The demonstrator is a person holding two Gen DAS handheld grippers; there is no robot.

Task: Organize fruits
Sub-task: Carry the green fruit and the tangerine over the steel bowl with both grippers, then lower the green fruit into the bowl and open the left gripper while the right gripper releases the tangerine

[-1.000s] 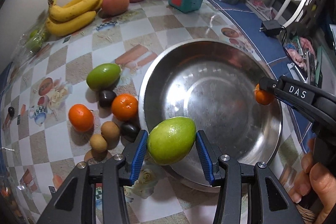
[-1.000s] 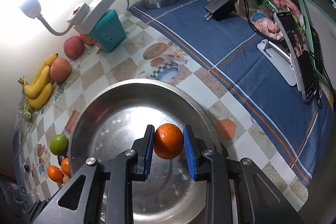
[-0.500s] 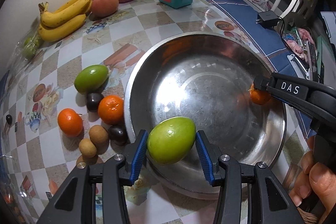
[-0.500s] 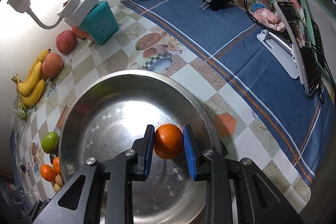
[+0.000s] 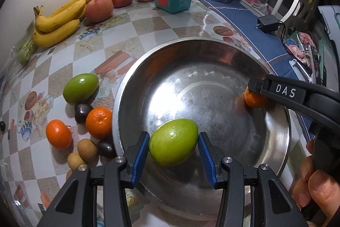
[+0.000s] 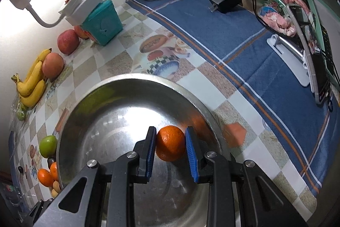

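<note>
The left tongs [image 5: 173, 149] pinch a smooth, egg-shaped green fruit [image 5: 172, 145] between ribbed blue pads, held over the near side of a wide, shiny steel basin [image 5: 127, 86]. The right tongs [image 6: 170, 147] clamp a small, dimpled orange mandarin [image 6: 170, 143] low at the basin's right inner wall. Left of the basin, on the glossy checked worktop [image 5: 136, 35], lie another green fruit [image 5: 80, 88], two mandarins [image 5: 98, 122], dark round fruits and tan ones; farther back, curved yellow bananas [image 5: 57, 20].
</note>
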